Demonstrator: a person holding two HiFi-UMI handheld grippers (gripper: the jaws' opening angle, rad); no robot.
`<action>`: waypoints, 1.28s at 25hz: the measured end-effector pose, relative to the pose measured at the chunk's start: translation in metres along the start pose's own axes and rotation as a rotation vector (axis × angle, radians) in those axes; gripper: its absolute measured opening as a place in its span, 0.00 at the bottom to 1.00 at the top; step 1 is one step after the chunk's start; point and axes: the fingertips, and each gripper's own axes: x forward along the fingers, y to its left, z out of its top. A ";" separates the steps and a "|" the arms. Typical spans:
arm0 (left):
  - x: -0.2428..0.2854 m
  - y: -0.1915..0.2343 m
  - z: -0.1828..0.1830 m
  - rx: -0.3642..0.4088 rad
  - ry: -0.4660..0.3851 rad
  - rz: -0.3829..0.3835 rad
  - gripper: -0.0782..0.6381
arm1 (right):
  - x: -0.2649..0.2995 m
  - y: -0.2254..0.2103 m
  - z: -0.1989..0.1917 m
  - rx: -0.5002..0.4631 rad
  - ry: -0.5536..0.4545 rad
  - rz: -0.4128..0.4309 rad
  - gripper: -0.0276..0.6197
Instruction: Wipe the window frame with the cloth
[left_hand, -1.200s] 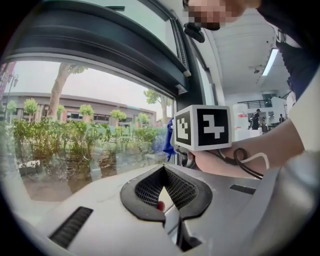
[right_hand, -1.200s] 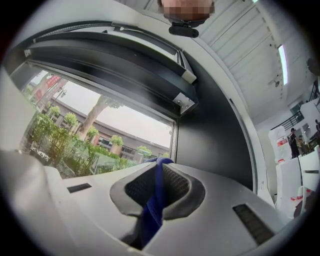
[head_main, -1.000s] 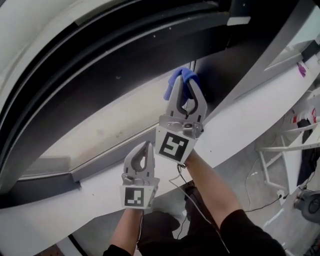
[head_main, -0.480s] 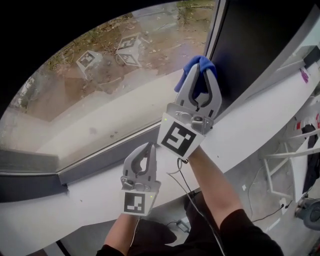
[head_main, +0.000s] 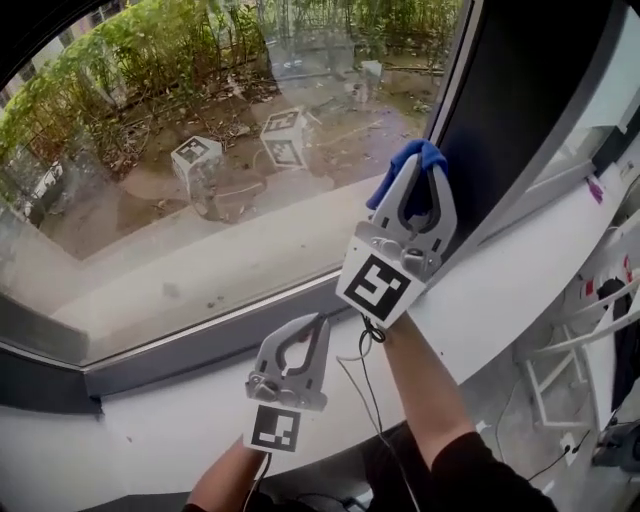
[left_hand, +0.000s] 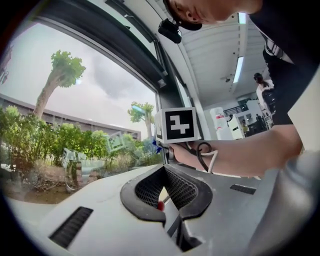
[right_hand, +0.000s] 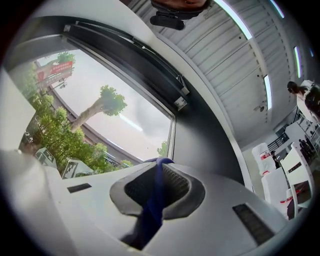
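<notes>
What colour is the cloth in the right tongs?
The cloth is blue; the head view shows it best.

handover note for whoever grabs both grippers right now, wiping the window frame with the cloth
Right gripper: shut on the blue cloth, raised beside the dark upright of the window frame, where it meets the glass. Whether the cloth touches it cannot be told.
Left gripper: shut, nothing between its jaws, low over the white sill, near the frame's grey bottom rail.
Done: cloth picked up and brought to the frame. No wiped area can be made out.
Left: wipe along the upright and the bottom rail.
</notes>
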 end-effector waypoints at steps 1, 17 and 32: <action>0.000 -0.001 -0.001 0.021 -0.002 -0.012 0.11 | 0.001 0.000 0.000 -0.005 -0.004 -0.004 0.08; -0.031 0.008 -0.032 -0.128 -0.061 0.056 0.11 | -0.017 0.001 -0.039 0.012 0.075 -0.025 0.08; -0.040 0.003 -0.059 -0.146 -0.030 0.080 0.11 | -0.040 0.011 -0.073 -0.008 0.150 0.032 0.08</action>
